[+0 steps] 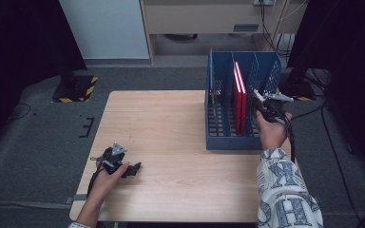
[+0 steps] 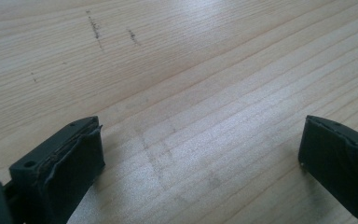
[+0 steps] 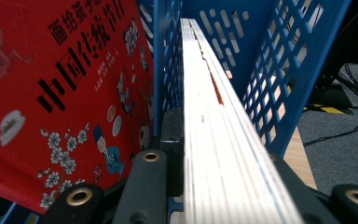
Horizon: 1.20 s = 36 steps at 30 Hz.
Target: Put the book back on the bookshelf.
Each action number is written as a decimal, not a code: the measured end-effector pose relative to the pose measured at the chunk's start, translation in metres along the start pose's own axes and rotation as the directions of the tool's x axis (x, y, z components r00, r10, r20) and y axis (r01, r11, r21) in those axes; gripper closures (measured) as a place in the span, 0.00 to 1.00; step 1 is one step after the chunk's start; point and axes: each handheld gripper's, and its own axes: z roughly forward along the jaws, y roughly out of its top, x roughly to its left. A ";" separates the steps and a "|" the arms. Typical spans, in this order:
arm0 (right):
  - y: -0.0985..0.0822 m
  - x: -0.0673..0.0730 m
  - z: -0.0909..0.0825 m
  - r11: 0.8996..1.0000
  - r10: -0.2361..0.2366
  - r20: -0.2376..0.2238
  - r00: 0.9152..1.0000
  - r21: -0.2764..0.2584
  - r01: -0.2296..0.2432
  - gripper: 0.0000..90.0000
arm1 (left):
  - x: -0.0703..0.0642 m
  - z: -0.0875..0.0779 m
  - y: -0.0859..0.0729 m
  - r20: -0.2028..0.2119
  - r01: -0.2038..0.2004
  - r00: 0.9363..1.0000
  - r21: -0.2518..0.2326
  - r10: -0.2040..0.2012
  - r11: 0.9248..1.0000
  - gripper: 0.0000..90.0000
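I've got the right gripper (image 3: 200, 154) clamped on the fore-edge of a thin book with white page edges (image 3: 214, 116), holding it upright so it slides down into the rightmost slot of the blue perforated plastic file rack (image 1: 218, 142) at the far right of the table. Just left of it, behind a slotted divider, stands a glossy red paperback with a printed cover (image 3: 65, 93). My left gripper (image 2: 200, 158) rests with jaws wide apart and empty on the pale, smooth wood-grain table (image 1: 171, 133), near left, out of the way.

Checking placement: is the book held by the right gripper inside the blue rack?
Inside: the white-edged book, clamped by the right gripper, sits between blue perforated plastic rack walls.
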 end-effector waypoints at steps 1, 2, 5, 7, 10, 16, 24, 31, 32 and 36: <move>0.000 0.000 0.001 1.000 0.000 0.000 1.000 0.002 0.000 0.84 | 0.000 0.000 0.000 0.001 0.002 1.000 -0.002 -0.002 1.000 0.00; -0.001 0.000 0.001 1.000 0.003 0.000 1.000 0.002 -0.003 0.84 | 0.000 0.000 0.000 0.001 0.001 1.000 -0.002 -0.001 1.000 0.00; -0.003 0.000 0.003 1.000 0.006 0.002 1.000 0.014 -0.006 0.84 | 0.000 0.000 0.000 0.001 -0.001 1.000 0.001 0.001 1.000 0.00; -0.005 -0.001 0.005 1.000 0.013 0.009 1.000 0.025 -0.013 0.84 | 0.000 0.000 0.000 0.001 0.001 1.000 -0.001 -0.001 1.000 0.00; -0.009 -0.001 0.005 0.999 0.010 0.005 1.000 0.038 -0.010 0.84 | 0.000 0.000 0.000 0.001 -0.001 1.000 0.000 0.001 1.000 0.00; -0.010 -0.001 0.005 0.999 -0.007 -0.003 1.000 0.052 0.007 0.84 | 0.000 0.000 0.000 0.002 0.001 1.000 -0.002 -0.001 1.000 0.00; -0.016 0.002 0.001 0.997 -0.017 0.000 1.000 0.078 0.017 0.83 | 0.000 0.001 0.001 0.003 0.000 1.000 -0.002 0.000 1.000 0.00; -0.022 0.004 0.000 0.996 -0.008 -0.006 1.000 0.093 0.008 0.82 | 0.000 0.001 0.001 0.003 -0.001 1.000 -0.001 0.001 1.000 0.00; -0.023 0.005 -0.001 0.995 -0.006 -0.007 1.000 0.098 0.007 0.82 | 0.000 0.001 0.001 0.003 0.000 1.000 -0.002 0.000 1.000 0.00; -0.027 0.007 0.000 0.995 -0.014 -0.009 1.000 0.097 0.015 0.82 | 0.000 0.001 0.001 0.003 -0.001 1.000 -0.002 0.001 1.000 0.00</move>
